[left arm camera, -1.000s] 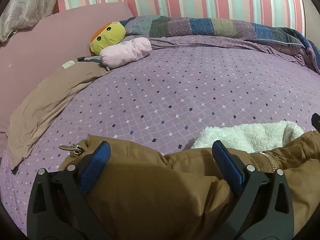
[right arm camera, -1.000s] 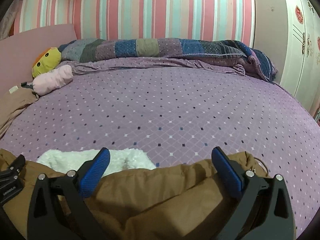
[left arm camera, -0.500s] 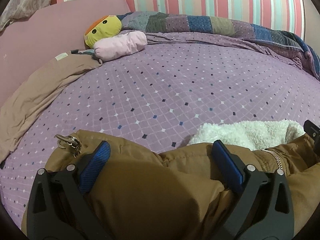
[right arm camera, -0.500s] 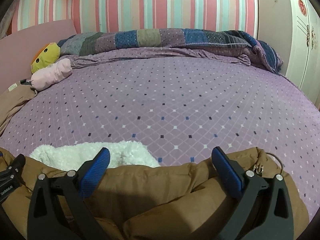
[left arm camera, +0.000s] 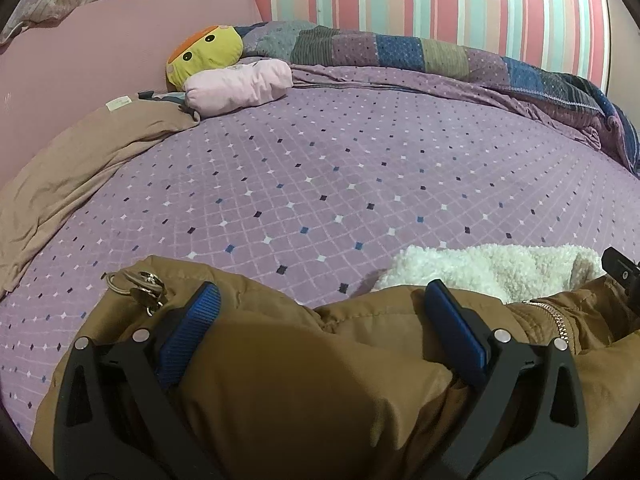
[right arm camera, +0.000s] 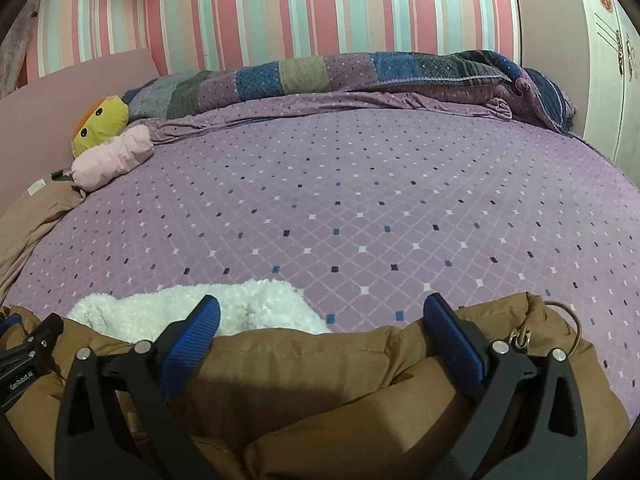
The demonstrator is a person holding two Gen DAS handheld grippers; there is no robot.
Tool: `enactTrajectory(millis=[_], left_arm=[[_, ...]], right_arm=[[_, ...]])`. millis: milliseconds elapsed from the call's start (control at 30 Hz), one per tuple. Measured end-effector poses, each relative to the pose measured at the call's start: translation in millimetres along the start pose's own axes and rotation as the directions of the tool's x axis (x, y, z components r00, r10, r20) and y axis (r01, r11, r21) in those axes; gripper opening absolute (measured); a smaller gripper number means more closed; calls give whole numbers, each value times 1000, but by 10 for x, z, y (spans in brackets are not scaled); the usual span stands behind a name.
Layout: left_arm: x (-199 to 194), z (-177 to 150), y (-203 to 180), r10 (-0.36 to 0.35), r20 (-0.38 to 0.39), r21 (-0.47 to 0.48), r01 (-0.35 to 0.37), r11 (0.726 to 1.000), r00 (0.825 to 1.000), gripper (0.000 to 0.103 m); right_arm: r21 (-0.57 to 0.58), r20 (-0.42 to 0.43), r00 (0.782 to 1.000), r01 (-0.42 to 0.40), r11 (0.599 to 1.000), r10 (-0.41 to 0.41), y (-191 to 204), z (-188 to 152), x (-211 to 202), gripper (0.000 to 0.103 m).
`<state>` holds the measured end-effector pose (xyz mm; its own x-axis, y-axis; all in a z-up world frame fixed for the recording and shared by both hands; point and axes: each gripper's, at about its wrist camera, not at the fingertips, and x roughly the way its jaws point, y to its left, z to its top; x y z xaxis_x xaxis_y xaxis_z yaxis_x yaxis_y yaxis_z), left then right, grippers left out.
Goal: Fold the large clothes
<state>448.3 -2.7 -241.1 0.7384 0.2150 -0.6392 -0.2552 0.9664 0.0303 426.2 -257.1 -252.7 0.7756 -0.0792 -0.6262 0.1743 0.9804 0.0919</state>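
A big brown coat lies bunched up along the bottom of both pictures, on a purple bed sheet with little diamond dots. The coat looks smooth and puffy outside, and its white lining is curly like a lamb.

The left claw is wide open, and a fat hump of coat sits between its blue ribbed pads — whether they press on it, I cannot tell. The right claw is wide open too, low over the coat's folded edge, holding nothing.

Only the left picture shows the gold zipper at the lower right and a metal ring clip at the lower left. Only the right picture shows a thin cord loop at the lower right and a white cupboard at the right edge.

A yellow soft toy and a pink pillow sit in the upper left.
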Motion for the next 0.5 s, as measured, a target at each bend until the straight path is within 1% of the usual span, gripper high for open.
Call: enactTrajectory(millis=[200, 500], left_arm=[[8, -6, 24, -15, 4, -14, 15, 1000, 1000, 100], [29, -12, 27, -21, 5, -18, 21, 1000, 1000, 100]], right_arm=[[13, 0, 1000, -23, 1000, 23, -22, -11, 18, 102], [14, 0, 1000, -26, 1000, 26, -19, -10, 21, 102]])
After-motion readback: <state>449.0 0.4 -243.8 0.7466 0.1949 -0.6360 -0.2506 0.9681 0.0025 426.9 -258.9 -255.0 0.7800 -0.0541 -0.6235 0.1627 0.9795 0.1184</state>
